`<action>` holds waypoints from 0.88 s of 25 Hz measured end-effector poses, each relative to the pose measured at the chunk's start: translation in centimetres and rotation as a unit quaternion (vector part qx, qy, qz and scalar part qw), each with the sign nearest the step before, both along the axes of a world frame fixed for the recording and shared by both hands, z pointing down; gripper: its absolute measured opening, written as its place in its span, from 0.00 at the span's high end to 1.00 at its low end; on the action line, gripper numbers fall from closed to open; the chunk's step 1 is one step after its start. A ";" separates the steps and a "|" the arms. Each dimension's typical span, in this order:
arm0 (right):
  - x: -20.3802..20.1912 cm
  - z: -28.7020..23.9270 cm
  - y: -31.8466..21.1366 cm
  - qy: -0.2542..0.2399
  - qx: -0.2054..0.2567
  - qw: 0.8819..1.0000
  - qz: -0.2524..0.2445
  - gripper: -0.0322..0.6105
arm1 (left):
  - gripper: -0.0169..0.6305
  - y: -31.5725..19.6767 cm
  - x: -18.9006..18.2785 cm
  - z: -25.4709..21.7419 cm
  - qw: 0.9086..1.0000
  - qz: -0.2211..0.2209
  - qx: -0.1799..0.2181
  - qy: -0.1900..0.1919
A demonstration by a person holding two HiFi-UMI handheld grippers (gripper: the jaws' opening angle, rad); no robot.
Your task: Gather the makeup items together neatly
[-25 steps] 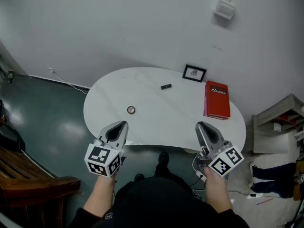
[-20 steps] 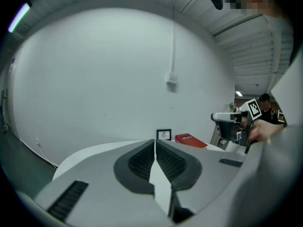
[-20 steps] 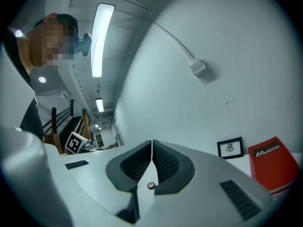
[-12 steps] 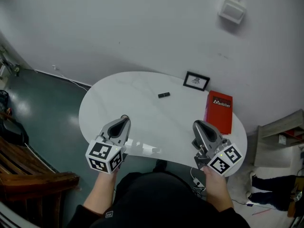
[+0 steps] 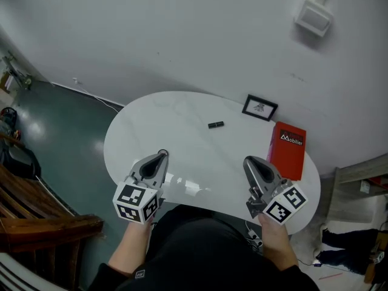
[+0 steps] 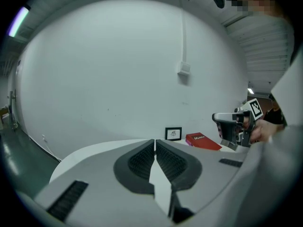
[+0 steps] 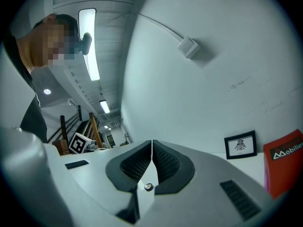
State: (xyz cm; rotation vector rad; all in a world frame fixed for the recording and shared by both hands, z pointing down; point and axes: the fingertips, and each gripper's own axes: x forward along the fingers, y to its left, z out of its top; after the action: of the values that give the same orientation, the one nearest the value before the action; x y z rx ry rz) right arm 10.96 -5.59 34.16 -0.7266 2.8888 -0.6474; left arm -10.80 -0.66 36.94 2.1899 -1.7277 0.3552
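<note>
A small black makeup stick (image 5: 215, 125) lies on the white oval table (image 5: 151, 120), towards the back. My left gripper (image 5: 162, 154) (image 6: 155, 141) is shut and empty over the table's front left part. My right gripper (image 5: 246, 160) (image 7: 152, 142) is shut and empty over the front right, well short of the stick. In the left gripper view the right gripper (image 6: 234, 126) shows at the right. The small round item seen earlier is hidden, probably under the left gripper.
A black picture frame (image 5: 260, 108) (image 6: 173, 133) (image 7: 240, 145) leans at the table's back edge. A red book (image 5: 287, 150) (image 6: 202, 141) (image 7: 284, 162) lies at the right end. Pale glints (image 5: 182, 183) show near the front edge. A wooden bench (image 5: 36, 223) stands at left.
Both grippers have moved forward from the front edge to over the table, still shut. The small round item left of centre has gone out of sight behind the left gripper.
</note>
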 end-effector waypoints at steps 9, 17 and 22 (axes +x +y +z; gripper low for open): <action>-7.5 0.9 -1.7 0.033 -0.020 0.998 -0.046 0.89 | 0.94 -2.0 -5.0 3.2 1.000 -0.009 -0.012 -0.002; -11.7 2.5 -2.1 0.067 -0.039 0.995 -0.064 0.89 | 0.94 -3.4 -7.3 8.6 0.999 0.012 -0.044 0.016; -12.7 3.1 -2.4 0.077 -0.040 0.995 -0.053 0.89 | 0.82 -4.5 -8.1 11.4 0.997 0.029 -0.060 0.033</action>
State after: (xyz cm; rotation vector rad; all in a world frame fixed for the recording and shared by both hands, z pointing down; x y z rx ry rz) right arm -1.75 -7.98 37.22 -0.6635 3.0766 -0.7548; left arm -18.92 -5.15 48.38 2.1447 -1.5698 0.3860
